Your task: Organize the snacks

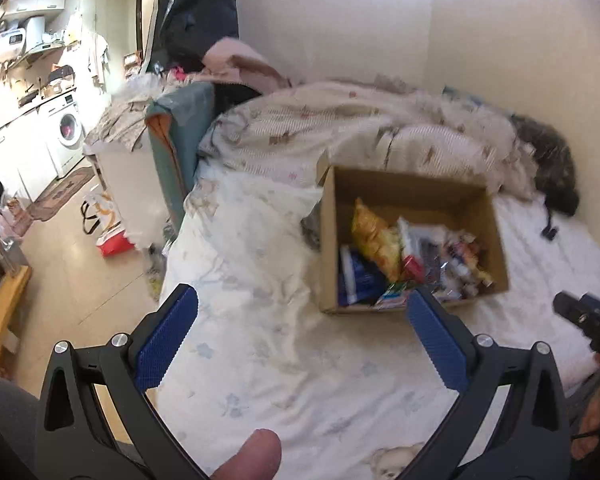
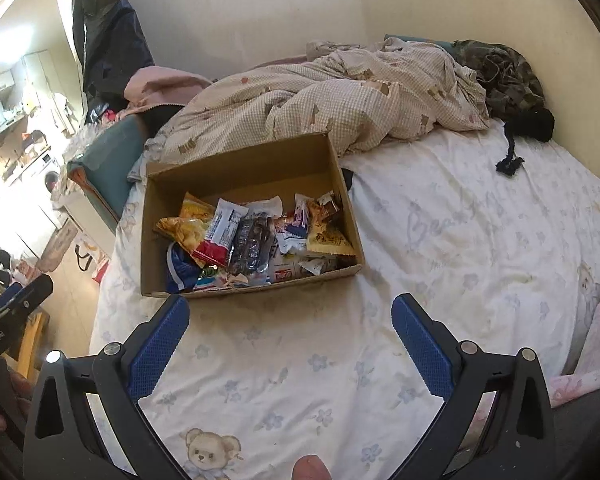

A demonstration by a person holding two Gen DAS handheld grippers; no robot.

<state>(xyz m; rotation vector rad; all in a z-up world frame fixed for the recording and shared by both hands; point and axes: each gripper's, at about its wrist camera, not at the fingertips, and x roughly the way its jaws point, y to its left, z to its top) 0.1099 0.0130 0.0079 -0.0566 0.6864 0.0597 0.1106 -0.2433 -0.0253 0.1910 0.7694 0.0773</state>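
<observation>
both grippers spread wide, nothing between the blue pads. left gripper [image 1: 302, 300] hangs over the floral bedsheet [image 1: 260, 360], its right fingertip [image 1: 420, 300] overlapping the near edge of the cardboard box [image 1: 328, 240] in the left wrist view, whether touching can't tell; left fingertip [image 1: 184, 300] well to the left of the box over bare sheet. right gripper [image 2: 290, 308] also released, left fingertip [image 2: 176, 312] just in front of the box's [image 2: 152, 240] near-left corner, right fingertip [image 2: 404, 312] in front of and slightly right of the box's near-right corner, both apart from it. snacks lie inside the box, piled toward its near side: yellow chip bag [image 2: 188, 228] at left, red-and-white wrapper [image 2: 220, 236] beside it, dark clear-wrapped pack [image 2: 252, 248] in the middle, blue bag [image 2: 180, 268] at near-left, yellow-brown packet [image 2: 328, 236] at right. far half of the box floor is bare. crumpled checked duvet [image 2: 340, 96] behind the box, touching its back wall. camo cloth [image 2: 500, 72] far right behind the box. teddy print [image 2: 210, 452] on the sheet well in front of the box. a thumb tip [image 1: 256, 456] shows at the bottom edge in the left wrist view. left wrist view blurred.
</observation>
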